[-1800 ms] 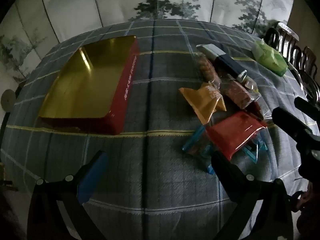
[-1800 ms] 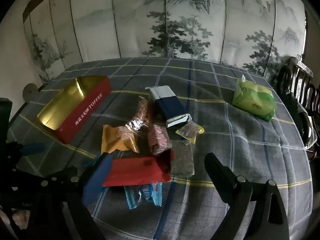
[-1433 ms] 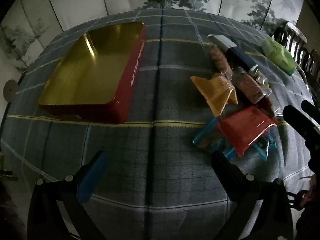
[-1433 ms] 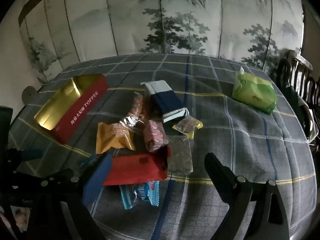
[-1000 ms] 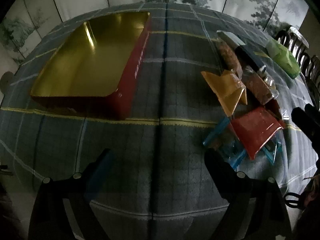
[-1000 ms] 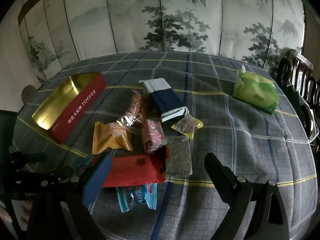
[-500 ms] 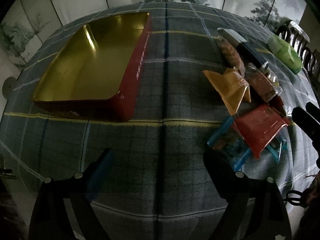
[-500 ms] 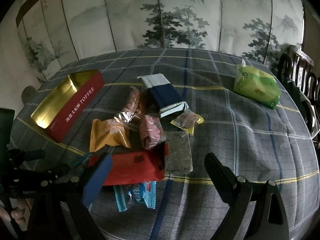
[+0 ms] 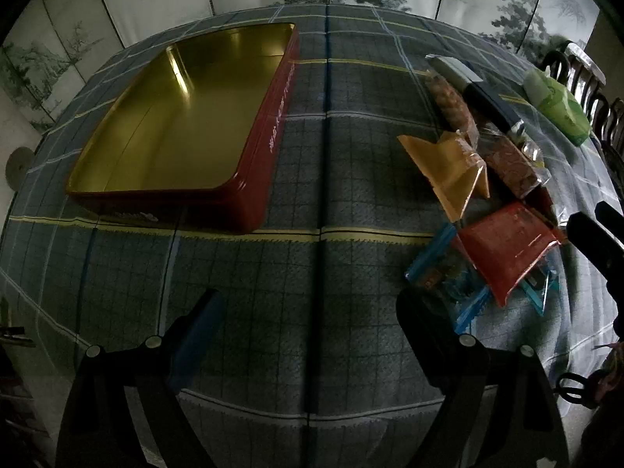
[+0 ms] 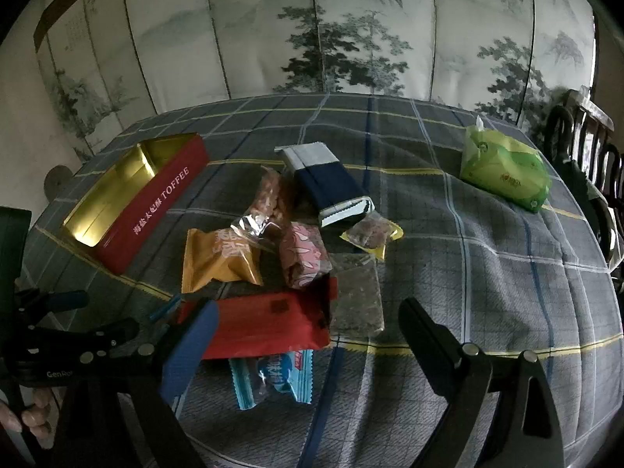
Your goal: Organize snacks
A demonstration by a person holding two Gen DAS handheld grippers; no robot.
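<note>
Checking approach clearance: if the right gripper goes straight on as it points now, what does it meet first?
Probably the snack pile: the open right gripper points at the red packet and the brown bar beside it, with the blue wrapper nearer below. Depth is unclear.

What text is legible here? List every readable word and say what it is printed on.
"TOFFEE", after Chinese characters too small to read: side of the red tin.
"GenRo", cut off: left gripper body.
Print on the orange packet, blue wrapper and green tissue pack: too blurred.
</note>
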